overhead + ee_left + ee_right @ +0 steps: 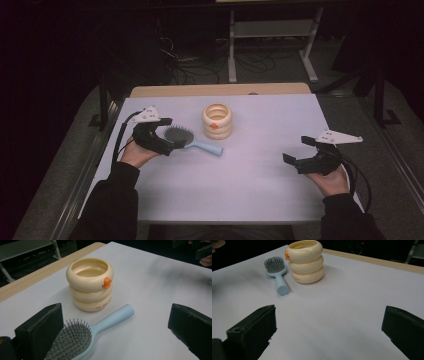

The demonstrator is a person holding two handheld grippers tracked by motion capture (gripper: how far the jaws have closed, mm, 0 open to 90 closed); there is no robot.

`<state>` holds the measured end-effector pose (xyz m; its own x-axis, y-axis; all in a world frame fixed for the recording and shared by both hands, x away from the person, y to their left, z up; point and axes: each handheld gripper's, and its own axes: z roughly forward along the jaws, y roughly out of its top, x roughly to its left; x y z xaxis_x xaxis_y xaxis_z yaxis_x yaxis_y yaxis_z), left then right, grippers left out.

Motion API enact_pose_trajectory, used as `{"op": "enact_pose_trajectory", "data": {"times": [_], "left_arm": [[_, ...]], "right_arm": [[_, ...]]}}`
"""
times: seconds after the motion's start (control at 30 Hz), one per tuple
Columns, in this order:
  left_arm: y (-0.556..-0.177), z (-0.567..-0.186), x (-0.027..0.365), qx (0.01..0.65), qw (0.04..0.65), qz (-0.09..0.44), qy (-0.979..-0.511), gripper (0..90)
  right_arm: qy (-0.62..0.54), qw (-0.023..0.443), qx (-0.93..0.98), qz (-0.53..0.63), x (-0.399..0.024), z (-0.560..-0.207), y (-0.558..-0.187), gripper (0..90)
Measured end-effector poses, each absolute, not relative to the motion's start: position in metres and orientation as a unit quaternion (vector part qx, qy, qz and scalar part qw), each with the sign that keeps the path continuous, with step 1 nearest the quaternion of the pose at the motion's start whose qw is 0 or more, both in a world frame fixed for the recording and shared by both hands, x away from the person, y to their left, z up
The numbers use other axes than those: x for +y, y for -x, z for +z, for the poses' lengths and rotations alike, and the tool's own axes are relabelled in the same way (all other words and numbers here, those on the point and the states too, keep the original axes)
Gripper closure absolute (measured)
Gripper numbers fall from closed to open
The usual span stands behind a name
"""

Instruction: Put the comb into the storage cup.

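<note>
Dark room, cables and a metal frame [272,30] showing far back; pale worktop [250,190] sitting under the camera with a wooden edge at its far side.

Nearest, both forearms in black sleeves are coming in from the bottom of the high view. Left hand [135,152] is holding the left claw [167,135] at the left side of the worktop, jaws spread wide and pointing right. Brush [187,138] is lying flat on the worktop, bristles up, its grey head sitting right between the left jaws in the left gripper view [71,342]; can't tell if a jaw is touching it. Pale blue handle is pointing away toward the worktop middle.

Right hand [330,180] is holding the right claw [300,150] at the right side, jaws wide too, nothing between them, just bare worktop in the right gripper view. It is sitting well apart from the brush.

Further out, cream cup [217,121] made of three stacked rings is standing upright just behind the brush handle, near it, not touching. Orange knob [107,283] is sticking out on its top ring, facing the person. Small printed text on the bottom ring, too small to read. Cup [305,261] and brush [276,273] are sitting side by side in the right gripper view.
</note>
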<state>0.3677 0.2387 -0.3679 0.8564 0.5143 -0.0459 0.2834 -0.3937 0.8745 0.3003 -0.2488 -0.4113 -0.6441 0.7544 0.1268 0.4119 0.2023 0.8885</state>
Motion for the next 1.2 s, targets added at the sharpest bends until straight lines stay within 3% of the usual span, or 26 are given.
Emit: {"op": "enact_pose_trajectory", "data": {"times": [0.37, 0.6, 0.77, 1.2], "left_arm": [[-0.375, -0.372, 0.224, 0.234, 0.486, 0.103, -0.836, 1.4], [-0.379, -0.374, 0.217, 0.233, 0.479, 0.100, -0.840, 8.8], [-0.381, -0.377, 0.211, 0.230, 0.478, 0.094, -0.842, 16.9], [-0.383, -0.383, 0.199, 0.211, 0.456, 0.107, -0.858, 50.1]], "right_arm": [[-0.382, 0.172, 0.758, 0.500, -0.248, -0.411, -0.300, 0.0], [-0.384, 0.170, 0.758, 0.499, -0.248, -0.411, -0.301, 0.0], [-0.384, 0.167, 0.758, 0.500, -0.248, -0.412, -0.301, 0.0], [-0.384, 0.168, 0.759, 0.499, -0.248, -0.412, -0.301, 0.0]]}}
